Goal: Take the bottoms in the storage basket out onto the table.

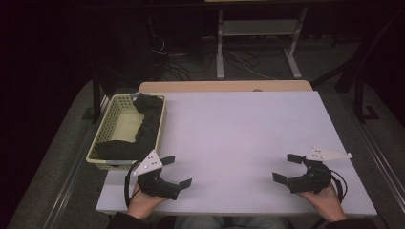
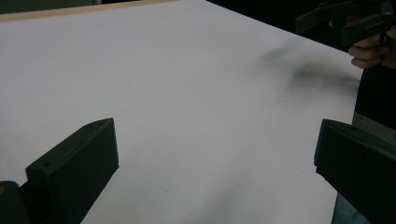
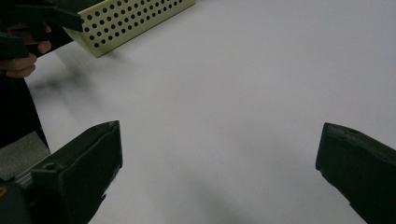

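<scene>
A pale yellow perforated basket (image 1: 109, 125) stands at the left edge of the white tabletop (image 1: 239, 133), its long axis running away from the person. Inside it lies a dark cloth (image 1: 143, 129), bunched along the right wall and across the near end, with one end rising above the far rim; part of the basket floor remains bare. In the right gripper view a corner of the same basket (image 3: 135, 23) appears at upper left.

The left gripper (image 1: 178, 171) is held just above the near left part of the tabletop, just beside the near right corner of the basket, jaws spread wide and empty, pointing right and slightly forward. The left hand (image 1: 143, 202) grasps it from below the near edge. The right gripper (image 1: 288, 167) is held over the near right part, well apart from the left, jaws likewise spread wide with nothing between them, pointing left. The right hand (image 1: 325, 200) holds its rear. Each gripper view shows bare tabletop between its own jaws.
</scene>
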Action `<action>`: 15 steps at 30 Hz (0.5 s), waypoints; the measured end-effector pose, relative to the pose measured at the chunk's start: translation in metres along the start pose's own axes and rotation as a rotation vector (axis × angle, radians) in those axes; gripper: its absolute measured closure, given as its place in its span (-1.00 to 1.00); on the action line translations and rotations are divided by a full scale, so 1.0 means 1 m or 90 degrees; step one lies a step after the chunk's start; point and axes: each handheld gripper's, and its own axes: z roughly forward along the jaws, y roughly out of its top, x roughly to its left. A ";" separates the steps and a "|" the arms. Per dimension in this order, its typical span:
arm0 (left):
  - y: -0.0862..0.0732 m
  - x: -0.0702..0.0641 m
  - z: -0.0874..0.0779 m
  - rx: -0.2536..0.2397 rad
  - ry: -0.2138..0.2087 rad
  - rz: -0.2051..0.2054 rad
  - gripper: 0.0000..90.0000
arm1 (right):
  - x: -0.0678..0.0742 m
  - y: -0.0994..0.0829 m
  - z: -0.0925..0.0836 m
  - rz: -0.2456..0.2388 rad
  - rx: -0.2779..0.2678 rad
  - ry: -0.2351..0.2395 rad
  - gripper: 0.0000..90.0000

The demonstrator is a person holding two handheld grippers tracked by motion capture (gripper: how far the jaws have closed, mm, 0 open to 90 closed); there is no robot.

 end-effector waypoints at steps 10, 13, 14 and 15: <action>0.000 -0.002 0.003 0.015 -0.005 0.004 -1.00 | 0.000 -0.001 0.000 0.003 0.004 0.004 -1.00; 0.000 -0.004 0.004 0.021 -0.009 0.008 -1.00 | 0.000 -0.002 0.001 0.004 0.019 0.007 -1.00; 0.001 -0.005 0.005 0.025 -0.011 0.008 -1.00 | 0.000 -0.003 0.001 0.002 0.022 0.006 -1.00; 0.001 -0.005 0.005 0.025 -0.011 0.008 -1.00 | 0.000 -0.003 0.001 0.002 0.022 0.006 -1.00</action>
